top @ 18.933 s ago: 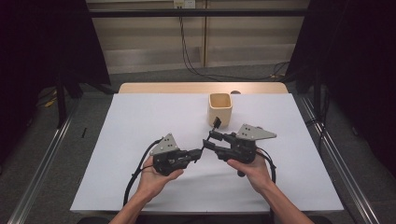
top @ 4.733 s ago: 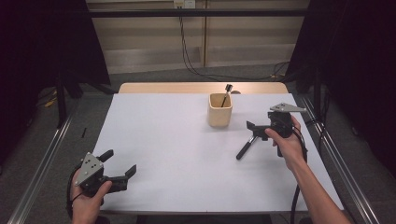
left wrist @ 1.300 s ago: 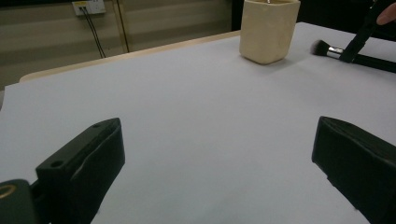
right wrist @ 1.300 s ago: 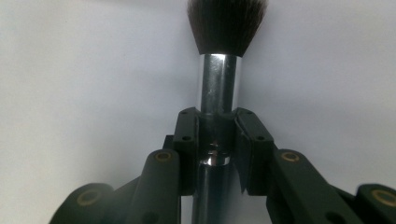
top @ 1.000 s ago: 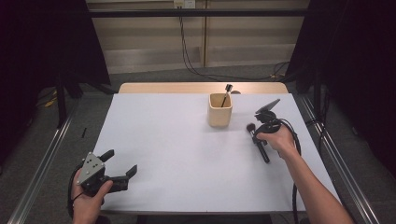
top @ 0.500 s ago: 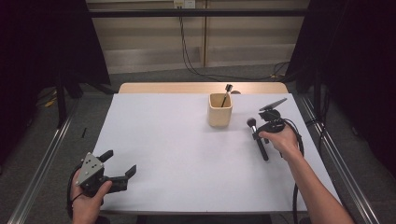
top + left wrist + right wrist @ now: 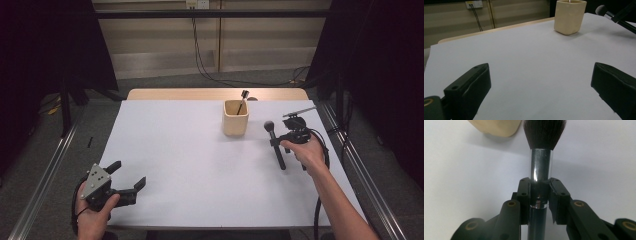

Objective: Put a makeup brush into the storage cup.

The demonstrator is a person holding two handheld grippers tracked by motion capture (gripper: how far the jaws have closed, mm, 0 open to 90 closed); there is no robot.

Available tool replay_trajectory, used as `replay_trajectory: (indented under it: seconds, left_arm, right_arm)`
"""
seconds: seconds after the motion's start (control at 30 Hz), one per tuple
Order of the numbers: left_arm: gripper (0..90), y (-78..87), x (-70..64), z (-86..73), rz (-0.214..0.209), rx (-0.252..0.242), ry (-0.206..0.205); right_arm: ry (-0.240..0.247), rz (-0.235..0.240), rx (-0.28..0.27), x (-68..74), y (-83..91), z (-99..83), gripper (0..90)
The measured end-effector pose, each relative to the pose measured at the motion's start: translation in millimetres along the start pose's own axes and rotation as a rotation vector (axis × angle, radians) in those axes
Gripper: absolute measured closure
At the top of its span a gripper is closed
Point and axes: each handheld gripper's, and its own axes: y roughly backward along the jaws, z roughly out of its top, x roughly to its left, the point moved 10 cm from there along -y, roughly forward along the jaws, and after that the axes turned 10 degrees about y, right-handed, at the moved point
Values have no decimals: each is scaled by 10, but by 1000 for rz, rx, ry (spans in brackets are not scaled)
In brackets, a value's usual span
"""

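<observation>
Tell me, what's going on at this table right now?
A person works with a gripper in each hand. The right gripper is clamped on the metal neck of a makeup brush, held to the right of a beige cup. Another brush already stands in that cup. The left gripper sits open near the table's front left corner, holding nothing.

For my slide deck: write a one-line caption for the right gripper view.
Right gripper clamps a makeup brush by its silver collar, bristles pointing toward the beige cup.
</observation>
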Motion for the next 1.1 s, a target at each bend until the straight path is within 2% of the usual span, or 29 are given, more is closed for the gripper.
replay_trajectory:
  seconds: [0.1,0.3,0.43,0.53,0.7,0.83,1.1]
  left_arm:
    - [27,0,-3,1,-3,-2,-2]
    - [28,2,-2,1,1,-2,2]
    - [28,2,-1,0,1,-1,1]
    - [28,3,-3,-1,0,-1,2]
    - [28,4,3,-2,2,-1,2]
    - [28,2,9,-3,3,0,1]
    - [28,4,4,1,3,-2,0]
  right_arm:
    - [0,21,-36,27,33,13,733]
    - [21,33,-108,50,76,23,733]
    - [27,58,-197,83,138,64,733]
    - [32,62,-263,92,175,90,733]
    - [36,65,-336,90,212,105,733]
    - [68,65,-427,115,284,161,733]
    - [99,62,-533,157,362,218,733]
